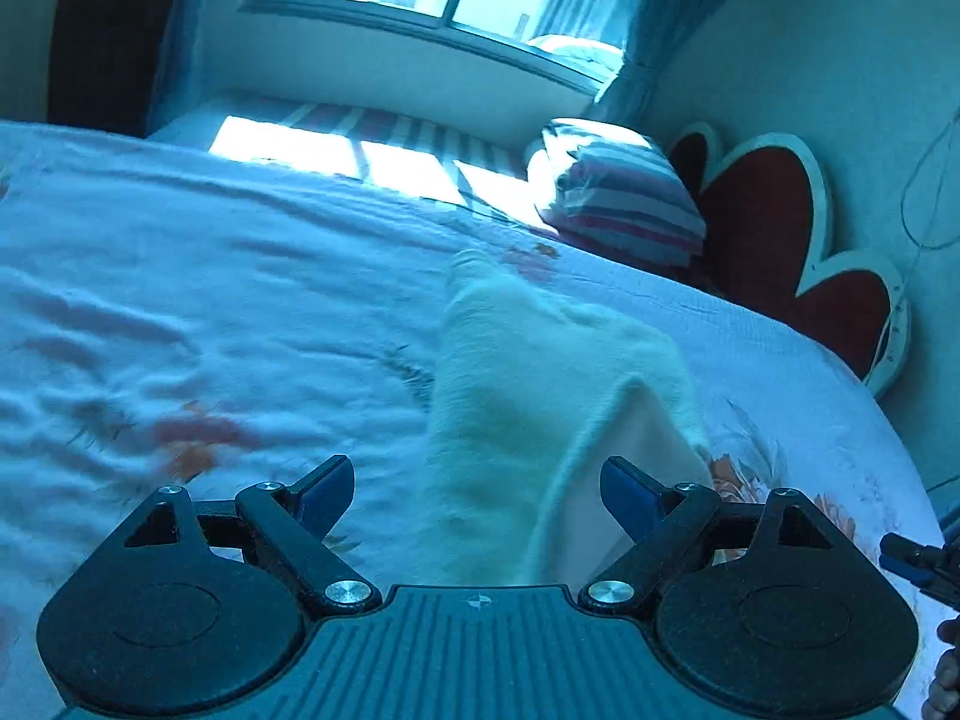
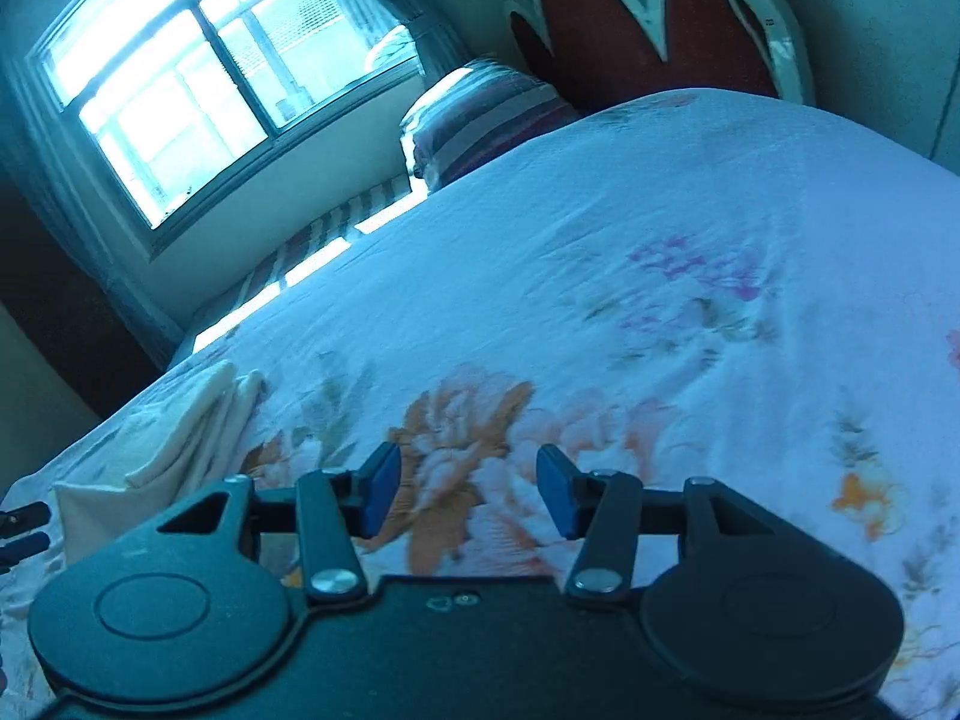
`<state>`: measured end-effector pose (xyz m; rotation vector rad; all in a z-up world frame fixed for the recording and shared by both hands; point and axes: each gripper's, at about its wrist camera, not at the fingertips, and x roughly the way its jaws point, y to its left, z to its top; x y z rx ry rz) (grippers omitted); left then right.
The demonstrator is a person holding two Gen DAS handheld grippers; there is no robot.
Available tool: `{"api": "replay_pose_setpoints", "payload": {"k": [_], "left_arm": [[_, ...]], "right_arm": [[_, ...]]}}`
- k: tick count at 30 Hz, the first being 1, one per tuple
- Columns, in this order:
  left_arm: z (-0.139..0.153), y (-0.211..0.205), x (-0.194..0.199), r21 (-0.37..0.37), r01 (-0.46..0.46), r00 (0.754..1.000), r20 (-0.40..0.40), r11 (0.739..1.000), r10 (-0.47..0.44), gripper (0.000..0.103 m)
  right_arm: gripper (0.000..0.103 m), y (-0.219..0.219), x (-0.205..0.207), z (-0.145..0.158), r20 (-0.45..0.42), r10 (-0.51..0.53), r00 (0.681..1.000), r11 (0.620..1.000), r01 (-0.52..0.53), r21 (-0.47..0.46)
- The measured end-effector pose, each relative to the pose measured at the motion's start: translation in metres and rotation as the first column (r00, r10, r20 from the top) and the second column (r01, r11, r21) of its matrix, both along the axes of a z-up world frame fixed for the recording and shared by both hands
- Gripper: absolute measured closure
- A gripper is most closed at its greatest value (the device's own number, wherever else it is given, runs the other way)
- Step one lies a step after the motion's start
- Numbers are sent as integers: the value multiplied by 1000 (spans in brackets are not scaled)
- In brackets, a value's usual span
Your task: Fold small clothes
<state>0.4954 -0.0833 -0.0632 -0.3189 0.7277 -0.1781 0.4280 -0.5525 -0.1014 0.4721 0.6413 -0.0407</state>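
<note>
A small cream-white garment (image 1: 528, 396) lies on the floral bedspread (image 1: 180, 300), folded lengthwise, and runs away from my left gripper (image 1: 477, 501). The left gripper is open, its blue-padded fingers apart on either side of the garment's near end, holding nothing. In the right wrist view the same garment (image 2: 174, 432) lies at the far left on the bedspread (image 2: 660, 240). My right gripper (image 2: 468, 495) is open and empty over an orange flower print, well to the right of the garment. The right gripper's tip also shows in the left wrist view (image 1: 918, 564).
A striped pillow (image 1: 618, 198) lies at the head of the bed beside a red, white-edged headboard (image 1: 774, 228). A window (image 2: 192, 66) with curtains is beyond the far bed edge. The left gripper's tips show at the left edge of the right wrist view (image 2: 21, 531).
</note>
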Motion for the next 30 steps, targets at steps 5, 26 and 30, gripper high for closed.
{"api": "replay_pose_setpoints", "payload": {"k": [5,26,30], "left_arm": [[-27,39,-30,30,-69,997,-38,997,70,15],[-31,-22,-2,14,180,984,14,984,-180,15],[-39,7,-2,23,140,990,-9,990,-140,15]], "right_arm": [[51,85,28,11,28,205,978,977,-206,61],[40,151,2,37,8,-37,999,997,37,70],[47,160,1,26,-8,-6,1000,994,7,111]]}}
